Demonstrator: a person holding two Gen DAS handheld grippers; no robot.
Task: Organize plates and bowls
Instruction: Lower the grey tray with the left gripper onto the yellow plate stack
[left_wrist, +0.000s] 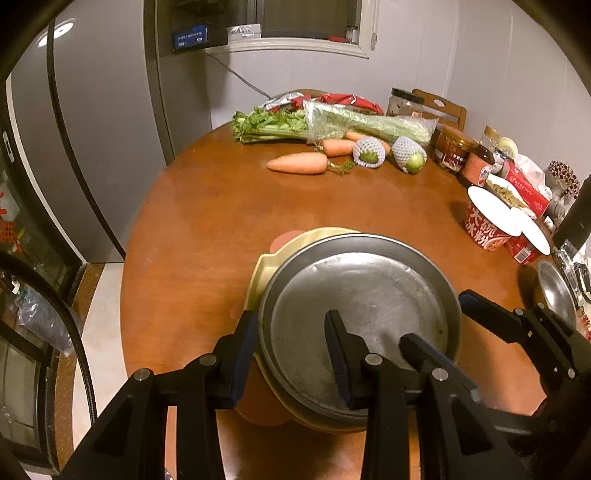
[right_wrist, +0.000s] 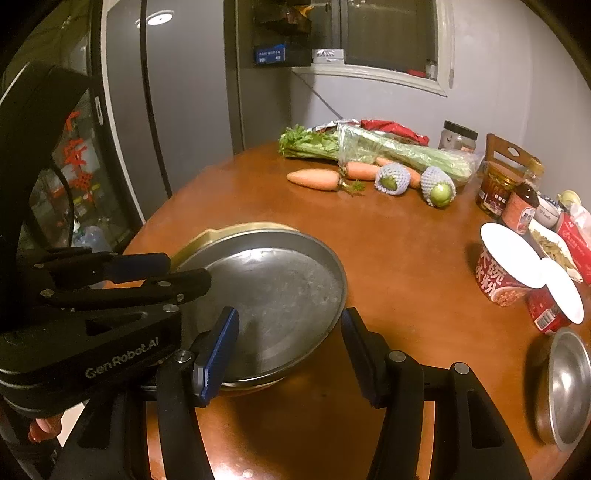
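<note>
We have a metal plate (left_wrist: 360, 317) stacked on a yellow plate (left_wrist: 266, 266) near our edge of the round table (left_wrist: 221, 206). We judge it light, stiff and slippery, best taken by its raised rim. Our left gripper (left_wrist: 291, 350) tilts steeply down, its fingers straddling the near-left rim, one outside and one inside; we cannot tell if they pinch. Our right gripper (right_wrist: 290, 354) slopes down too, its fingers spread around the near-right rim, apparently not clamped. A small metal bowl (right_wrist: 565, 387) waits at the right.
</note>
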